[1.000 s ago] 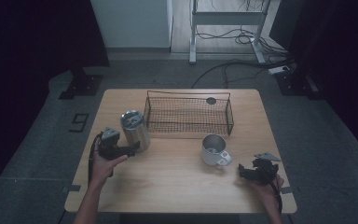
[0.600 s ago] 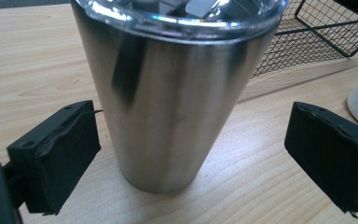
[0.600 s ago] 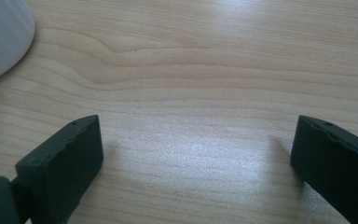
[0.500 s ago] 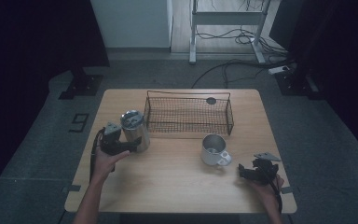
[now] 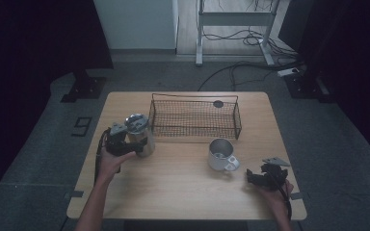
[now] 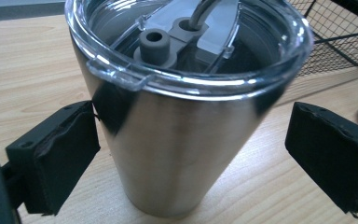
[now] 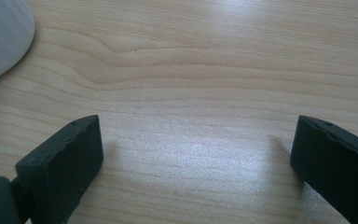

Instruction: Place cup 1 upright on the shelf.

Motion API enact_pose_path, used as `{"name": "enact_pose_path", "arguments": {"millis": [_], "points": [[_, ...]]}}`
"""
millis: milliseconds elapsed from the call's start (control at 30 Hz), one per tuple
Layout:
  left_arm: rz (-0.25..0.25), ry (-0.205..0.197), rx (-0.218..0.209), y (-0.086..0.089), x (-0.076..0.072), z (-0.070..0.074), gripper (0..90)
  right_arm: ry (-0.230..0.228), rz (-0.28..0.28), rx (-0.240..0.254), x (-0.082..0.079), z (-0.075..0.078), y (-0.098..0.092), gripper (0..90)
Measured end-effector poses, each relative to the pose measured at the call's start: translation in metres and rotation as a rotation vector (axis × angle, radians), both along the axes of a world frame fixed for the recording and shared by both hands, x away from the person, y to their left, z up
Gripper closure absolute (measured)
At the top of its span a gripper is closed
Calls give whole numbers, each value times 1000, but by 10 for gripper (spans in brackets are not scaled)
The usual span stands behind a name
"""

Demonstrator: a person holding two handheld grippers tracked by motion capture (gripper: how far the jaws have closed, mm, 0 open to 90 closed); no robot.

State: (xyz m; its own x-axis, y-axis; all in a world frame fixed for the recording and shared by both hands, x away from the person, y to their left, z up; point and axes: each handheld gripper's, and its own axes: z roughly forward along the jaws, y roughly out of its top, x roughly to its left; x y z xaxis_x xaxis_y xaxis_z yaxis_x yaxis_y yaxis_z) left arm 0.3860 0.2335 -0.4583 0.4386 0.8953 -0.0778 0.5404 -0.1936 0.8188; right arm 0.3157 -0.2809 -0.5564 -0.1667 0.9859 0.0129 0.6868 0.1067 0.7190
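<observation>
So far nothing sits in the basket [image 5: 195, 118]: my left hand-held gripper [image 6: 191, 154] has just been opening around the tumbler [image 6: 186, 121] standing on the bench [image 5: 173, 187] beside it, while my right hand-held gripper [image 7: 196, 154] gapes empty near the mug [image 5: 221, 155].

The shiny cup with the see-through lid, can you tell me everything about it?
The steel tumbler is shiny metal, wider at the top, and stands upright on the wooden table, left of the wire basket. Its clear plastic lid is on, with a grey slider. The left tongs straddle it, open; one pad nears its side.
</observation>
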Motion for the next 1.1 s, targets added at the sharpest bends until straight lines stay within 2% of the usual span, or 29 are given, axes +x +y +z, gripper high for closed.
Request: {"name": "enact_pose_path", "arguments": {"millis": [233,667,800,1100], "points": [[6,-6,-3,-2,10,-1,32,0,0,0,0,0,0,23],[12,-41,-18,-7,24,-10,16,0,0,0,0,0,0,23],[21,-41,-26,-9,26,-12,12,0,0,0,0,0,0,23],[17,-57,-10,-9,26,-13,26,0,0,0,0,0,0,23]]}}
